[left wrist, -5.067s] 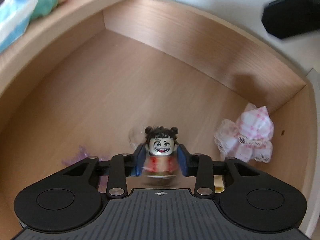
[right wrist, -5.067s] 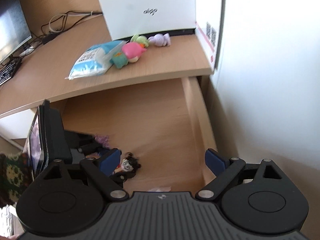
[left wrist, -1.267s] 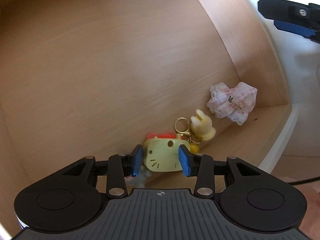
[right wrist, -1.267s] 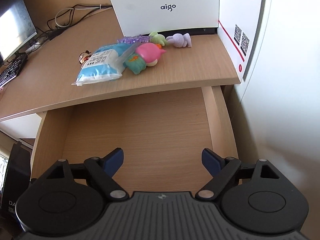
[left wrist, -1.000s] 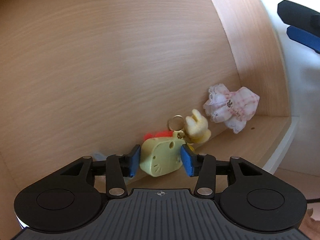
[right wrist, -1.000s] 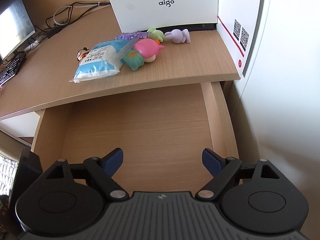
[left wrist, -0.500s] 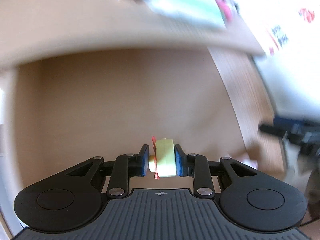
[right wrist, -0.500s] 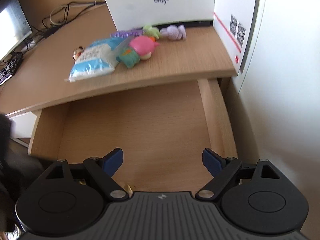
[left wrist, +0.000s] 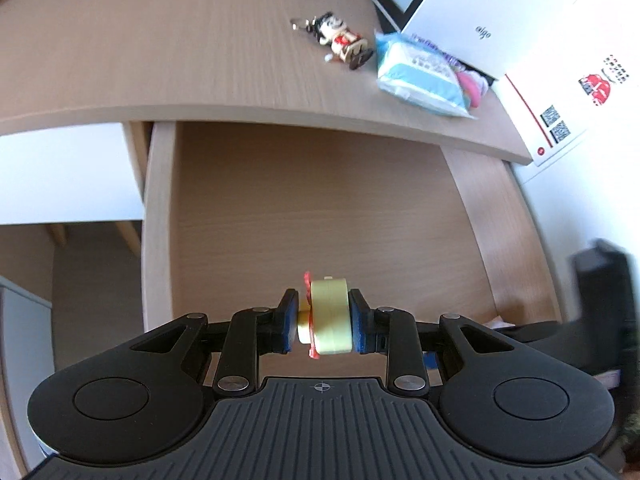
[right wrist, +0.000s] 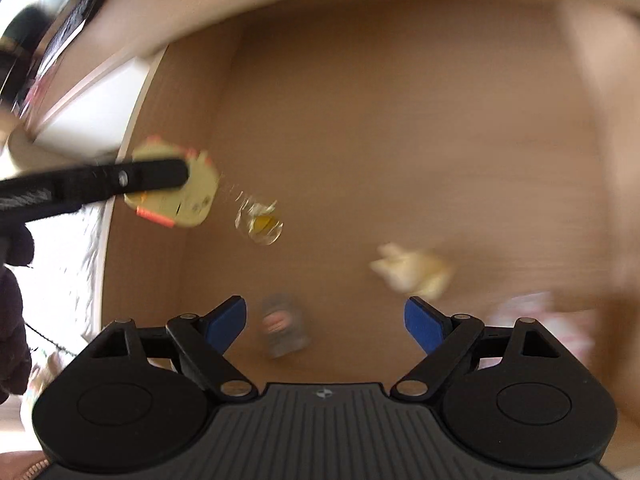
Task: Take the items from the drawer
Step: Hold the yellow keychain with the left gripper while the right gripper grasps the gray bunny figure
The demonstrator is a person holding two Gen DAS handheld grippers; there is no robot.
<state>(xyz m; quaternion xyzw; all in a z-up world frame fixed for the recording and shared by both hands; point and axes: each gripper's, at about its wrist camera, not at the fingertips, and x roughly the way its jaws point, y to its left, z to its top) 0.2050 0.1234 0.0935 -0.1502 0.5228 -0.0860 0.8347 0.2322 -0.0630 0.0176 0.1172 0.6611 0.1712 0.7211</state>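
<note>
My left gripper [left wrist: 323, 320] is shut on a pale yellow cat-face toy [left wrist: 330, 316] with a red bow, held edge-on above the open drawer [left wrist: 320, 200]. The right wrist view shows that toy [right wrist: 192, 200] in the left gripper's black fingers [right wrist: 120, 180], a key ring [right wrist: 260, 222] dangling from it. My right gripper [right wrist: 326, 320] is open low inside the drawer. A small blurred clear item [right wrist: 282, 328] lies on the drawer floor between its blue pads. A pale yellow bunny toy [right wrist: 408, 268] lies just beyond the right pad, and a pink checked cloth [right wrist: 536, 316] beside it.
On the desk top above the drawer lie a small doll figure [left wrist: 340, 44], a blue tissue pack [left wrist: 420, 76] and a white box [left wrist: 500, 28]. The drawer's side walls [left wrist: 156, 220] stand to either side. A dark blurred shape [left wrist: 600, 280] is at the right.
My left gripper closed on the yellow toy, turned it edge-on and lifted it from the drawer floor. My right gripper dropped into the drawer and tipped downward.
</note>
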